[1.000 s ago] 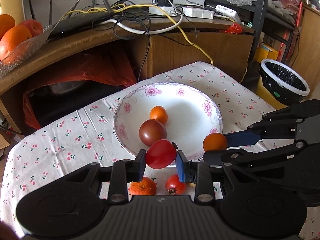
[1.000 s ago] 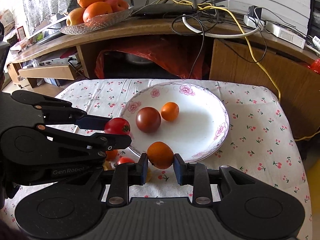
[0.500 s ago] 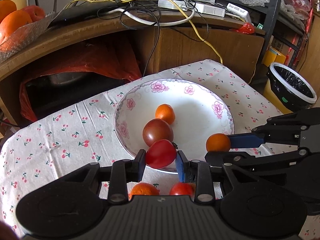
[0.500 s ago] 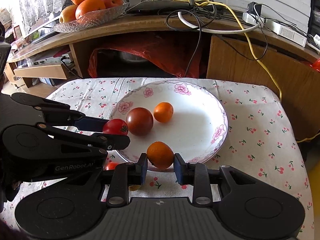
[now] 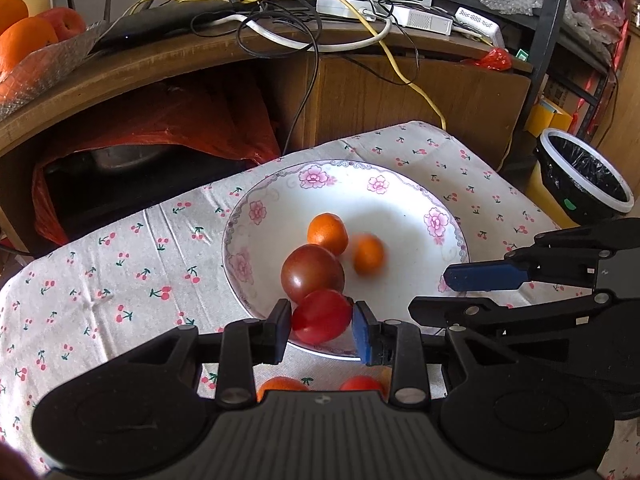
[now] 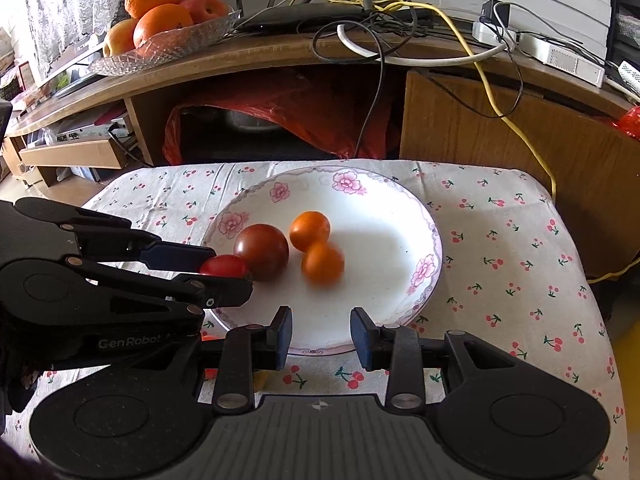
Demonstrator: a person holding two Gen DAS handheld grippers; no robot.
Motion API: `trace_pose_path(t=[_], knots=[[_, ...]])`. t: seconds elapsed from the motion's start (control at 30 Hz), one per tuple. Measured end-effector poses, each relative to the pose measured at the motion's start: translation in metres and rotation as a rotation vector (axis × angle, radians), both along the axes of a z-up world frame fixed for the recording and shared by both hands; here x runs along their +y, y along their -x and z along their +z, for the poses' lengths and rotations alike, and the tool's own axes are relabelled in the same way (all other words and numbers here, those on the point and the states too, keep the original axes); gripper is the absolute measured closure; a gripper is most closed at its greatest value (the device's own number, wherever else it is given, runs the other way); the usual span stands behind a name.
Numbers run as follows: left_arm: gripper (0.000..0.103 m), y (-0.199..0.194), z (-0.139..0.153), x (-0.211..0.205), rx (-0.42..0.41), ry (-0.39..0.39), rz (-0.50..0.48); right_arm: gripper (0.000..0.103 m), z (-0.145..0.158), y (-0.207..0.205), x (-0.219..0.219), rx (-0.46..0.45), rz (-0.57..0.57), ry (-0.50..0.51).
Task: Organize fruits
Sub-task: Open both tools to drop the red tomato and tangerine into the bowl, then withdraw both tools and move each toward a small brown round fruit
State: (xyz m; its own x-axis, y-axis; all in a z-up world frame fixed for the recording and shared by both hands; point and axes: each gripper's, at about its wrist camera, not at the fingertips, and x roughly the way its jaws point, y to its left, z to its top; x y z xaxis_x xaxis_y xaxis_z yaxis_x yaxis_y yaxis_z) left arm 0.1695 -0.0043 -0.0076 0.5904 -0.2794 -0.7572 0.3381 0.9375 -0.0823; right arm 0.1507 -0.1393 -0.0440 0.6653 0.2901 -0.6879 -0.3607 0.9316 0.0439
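Clamping glossy red tomato (image 5: 322,316): left gripper (image 5: 320,330) | right gripper (image 6: 320,334) wide, empty | round porcelain plate (image 6: 394,208)

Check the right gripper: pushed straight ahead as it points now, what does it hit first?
Probably the blurred orange in the plate. The right gripper is open and empty over the near rim; the orange sits nearly dead ahead. Height over the plate is unclear.
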Motion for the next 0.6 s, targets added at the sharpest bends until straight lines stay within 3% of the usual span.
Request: trace_pose_path(t=[0.6], knots=[[0.061,0.022,0.015,0.009,-0.047,-0.029,-0.042,0.071,0.006,0.02,-0.006,-0.005,0.027,-0.012]])
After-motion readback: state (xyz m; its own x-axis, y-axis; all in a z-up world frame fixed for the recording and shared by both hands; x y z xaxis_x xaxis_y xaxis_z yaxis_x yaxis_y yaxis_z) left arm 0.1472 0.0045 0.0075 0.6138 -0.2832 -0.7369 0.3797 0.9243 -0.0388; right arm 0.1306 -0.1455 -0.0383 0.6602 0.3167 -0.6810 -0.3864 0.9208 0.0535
